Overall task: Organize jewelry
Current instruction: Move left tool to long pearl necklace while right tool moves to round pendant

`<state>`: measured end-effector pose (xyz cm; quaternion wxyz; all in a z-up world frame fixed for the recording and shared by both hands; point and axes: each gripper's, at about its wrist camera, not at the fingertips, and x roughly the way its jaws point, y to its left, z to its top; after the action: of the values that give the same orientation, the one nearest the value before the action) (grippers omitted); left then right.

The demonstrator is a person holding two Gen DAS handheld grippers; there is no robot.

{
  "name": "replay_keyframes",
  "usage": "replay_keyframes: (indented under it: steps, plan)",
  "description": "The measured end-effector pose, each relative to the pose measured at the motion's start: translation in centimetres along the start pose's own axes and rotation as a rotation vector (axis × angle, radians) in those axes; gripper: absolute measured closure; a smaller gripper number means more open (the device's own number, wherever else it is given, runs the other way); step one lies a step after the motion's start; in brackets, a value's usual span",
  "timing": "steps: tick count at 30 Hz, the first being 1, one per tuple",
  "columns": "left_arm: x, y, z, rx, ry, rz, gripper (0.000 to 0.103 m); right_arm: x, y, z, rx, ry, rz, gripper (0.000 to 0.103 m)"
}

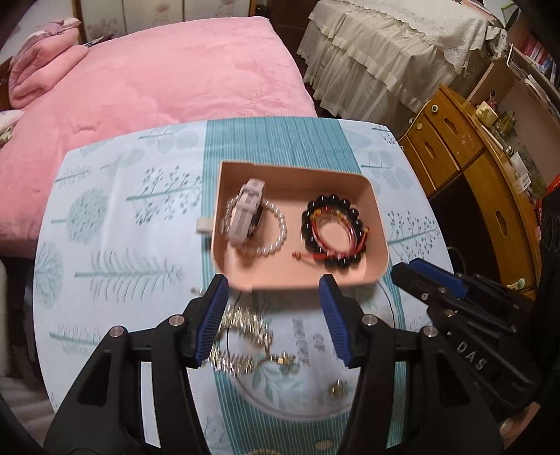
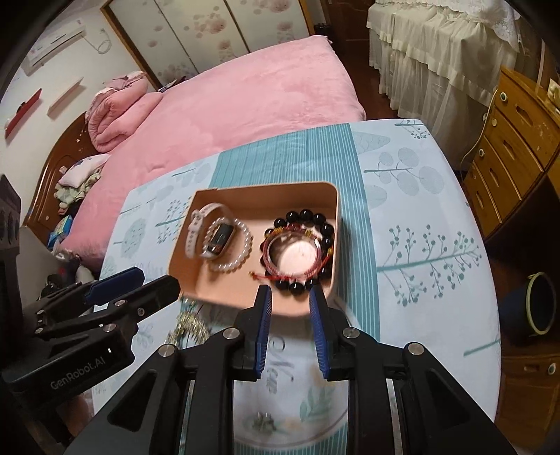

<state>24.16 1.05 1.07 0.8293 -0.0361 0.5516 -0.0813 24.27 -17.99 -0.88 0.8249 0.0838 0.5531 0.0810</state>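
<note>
Pink-quilted bed point(image 2: 224, 105), wooden drawers point(image 2: 511, 147), lace-draped furniture point(image 1: 385, 52), floral wardrobe doors point(image 2: 210, 31), wall air conditioner point(image 2: 56, 42)

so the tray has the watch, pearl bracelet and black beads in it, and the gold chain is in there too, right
Not quite. The gold chain is not in the tray; it lies on the tablecloth in front of it, by the left gripper, as the left wrist view shows. The watch, pearl bracelet and black beads are inside.
</note>
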Motion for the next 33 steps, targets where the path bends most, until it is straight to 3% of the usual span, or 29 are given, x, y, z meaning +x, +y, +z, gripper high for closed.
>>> replay_keyframes:
  steps: [8, 19, 33]
  plan:
    - [-3.2, 0.1, -4.8, -0.007, -0.009, 0.032, 0.052, -3.4, 0.1, -4.1, -0.050, 0.010, 0.010, 0.080]
    - [-6.7, 2.9, -11.4, -0.109, -0.001, 0.069, 0.052, -6.1, -0.2, -9.9, -0.118, 0.054, 0.027, 0.080]
    - [-6.2, 7.2, -22.3, -0.201, 0.134, 0.131, 0.052, -4.7, 2.2, -16.9, -0.272, 0.173, 0.077, 0.080]
